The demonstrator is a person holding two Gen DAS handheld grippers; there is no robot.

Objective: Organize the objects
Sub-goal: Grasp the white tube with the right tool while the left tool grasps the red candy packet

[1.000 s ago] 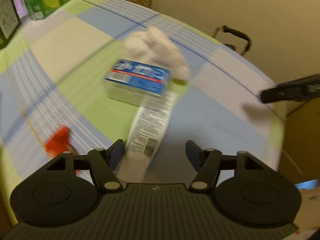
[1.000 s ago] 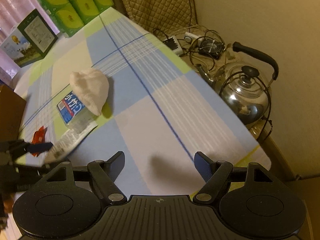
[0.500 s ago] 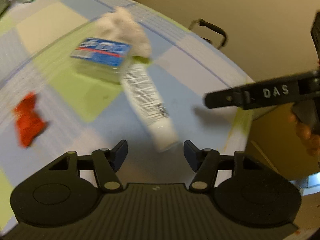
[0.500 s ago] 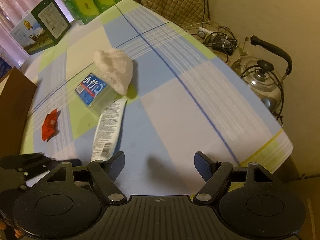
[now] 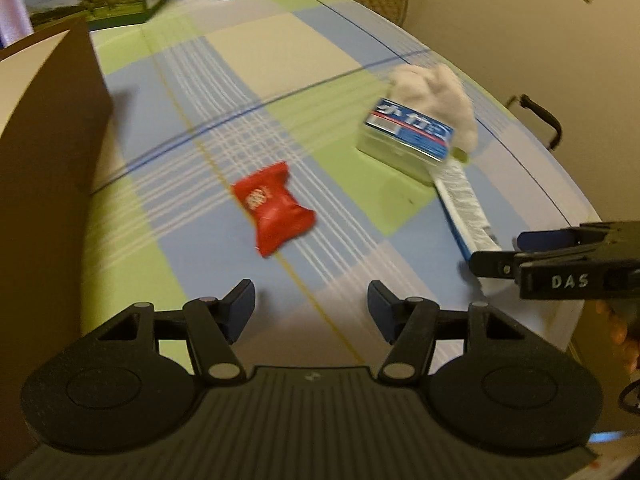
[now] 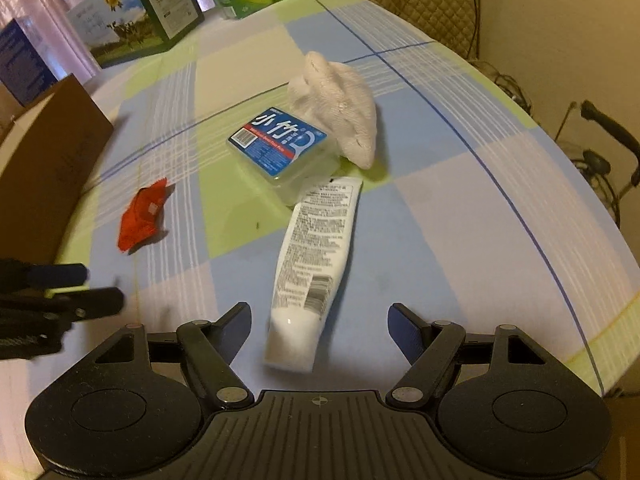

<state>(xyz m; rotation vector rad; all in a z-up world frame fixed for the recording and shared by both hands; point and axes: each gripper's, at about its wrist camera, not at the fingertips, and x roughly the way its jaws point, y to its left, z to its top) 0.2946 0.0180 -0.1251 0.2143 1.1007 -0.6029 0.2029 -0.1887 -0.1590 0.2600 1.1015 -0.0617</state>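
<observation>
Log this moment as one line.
left gripper: open, empty | right gripper: open, over white tube | red packet: on table

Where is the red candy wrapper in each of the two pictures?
Left wrist view: the red candy wrapper lies near the middle, ahead of the open left hand-held gripper.
Right wrist view: the red candy wrapper lies at the left, beside the brown cardboard box.
Shared landmark: the blue-labelled clear box, to the right of the wrapper in both views.
</observation>
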